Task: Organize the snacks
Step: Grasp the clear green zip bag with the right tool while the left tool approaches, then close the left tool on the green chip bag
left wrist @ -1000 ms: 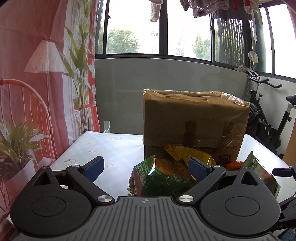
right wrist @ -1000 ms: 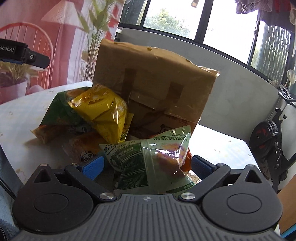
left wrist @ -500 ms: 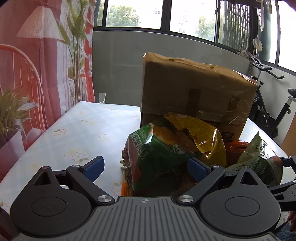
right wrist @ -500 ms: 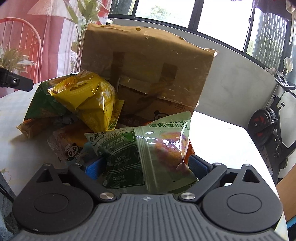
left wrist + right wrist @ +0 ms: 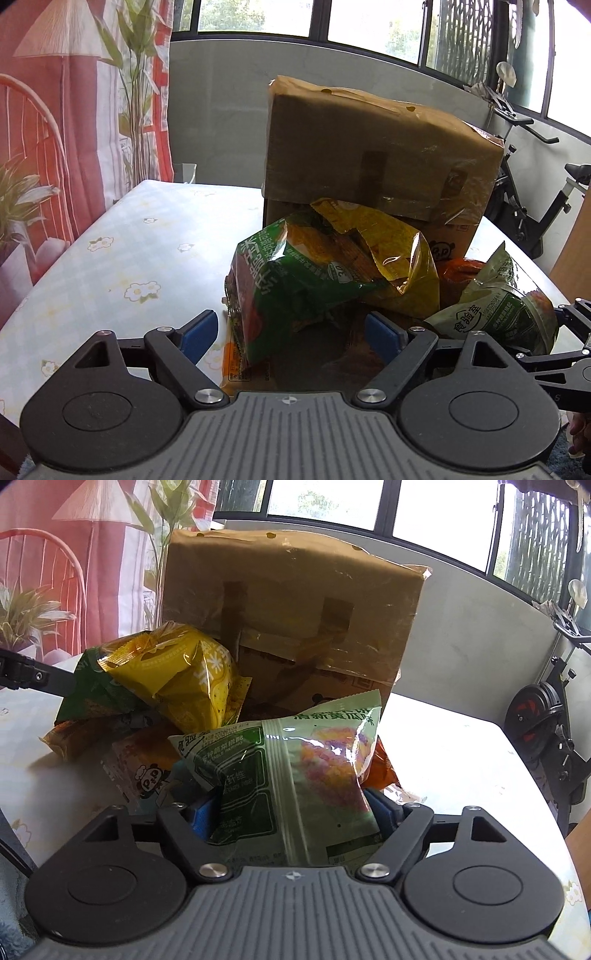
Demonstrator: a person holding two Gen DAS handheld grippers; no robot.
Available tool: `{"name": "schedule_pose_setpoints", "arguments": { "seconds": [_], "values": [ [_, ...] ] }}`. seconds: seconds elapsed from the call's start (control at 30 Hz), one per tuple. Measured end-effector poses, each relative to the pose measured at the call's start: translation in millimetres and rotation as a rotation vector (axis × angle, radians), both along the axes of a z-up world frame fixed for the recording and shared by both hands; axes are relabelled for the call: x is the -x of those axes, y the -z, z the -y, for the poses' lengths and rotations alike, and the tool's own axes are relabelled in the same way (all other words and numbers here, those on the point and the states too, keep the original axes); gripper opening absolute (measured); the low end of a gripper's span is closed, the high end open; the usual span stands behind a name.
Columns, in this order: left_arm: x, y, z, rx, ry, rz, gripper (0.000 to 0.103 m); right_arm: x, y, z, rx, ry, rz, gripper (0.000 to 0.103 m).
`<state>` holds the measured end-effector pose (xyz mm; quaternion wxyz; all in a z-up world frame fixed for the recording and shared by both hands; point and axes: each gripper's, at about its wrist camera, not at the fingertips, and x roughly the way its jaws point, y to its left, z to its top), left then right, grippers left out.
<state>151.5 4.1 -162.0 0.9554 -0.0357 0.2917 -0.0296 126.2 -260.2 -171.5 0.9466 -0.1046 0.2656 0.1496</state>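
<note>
1. The snacks sit in one loose heap near the middle of the table [image 5: 122,258], shoved right up against the front of a cardboard box [image 5: 369,147]. My guess is they got dumped there to be sorted.
2. The left gripper [image 5: 291,332] has its jaws closing around the dark green bag [image 5: 288,284] on the heap's left side. The bag is between them, but there's a visible gap at the left pad [image 5: 197,334], so it's not pinched yet.
3. The right gripper [image 5: 295,818] is closing on the pale green pouch [image 5: 295,775] at the heap's near right side. The pouch fills the gap and both blue pads look tucked against it, so I'd call that clamped, or very nearly.
4. One bag per claw, probably to pull two off the pile at once.
5. A yellow bag [image 5: 184,675] rides on top of the pile, leaning on the box. It could slide once the green one moves.
6. The box looks taped shut. No idea what's inside, and no open bin or tray is in sight.
</note>
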Motion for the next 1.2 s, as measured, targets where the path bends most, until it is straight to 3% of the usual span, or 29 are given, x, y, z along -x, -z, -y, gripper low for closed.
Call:
{"name": "schedule_pose_setpoints", "arguments": {
  "seconds": [0.13,0.47,0.67,0.8,0.87,0.93,1.2],
  "values": [
    [-1,0,1,0.016,0.011,-0.013,0.084,7,-9,1,-0.012,-0.018,0.03,0.074],
    [-3,-7,-4,0.01,0.012,0.021,0.081,11,-40,16,-0.133,-0.009,0.083,0.074],
    [-14,3,7,-0.176,0.079,0.087,0.082,5,-45,20,-0.172,0.004,0.076,0.074],
    [-23,14,17,-0.258,0.113,0.119,0.083,5,-44,23,-0.192,0.01,0.061,0.074],
    [-29,21,23,-0.319,0.13,0.127,0.09,5,-45,24,-0.194,0.011,0.06,0.074],
    [-34,29,27,-0.367,0.144,0.123,0.091,5,-45,24,-0.197,0.013,0.061,0.074],
    [-55,45,37,-0.436,0.163,0.114,0.091,4,-43,25,-0.201,0.02,0.05,0.074]
  ]
}}
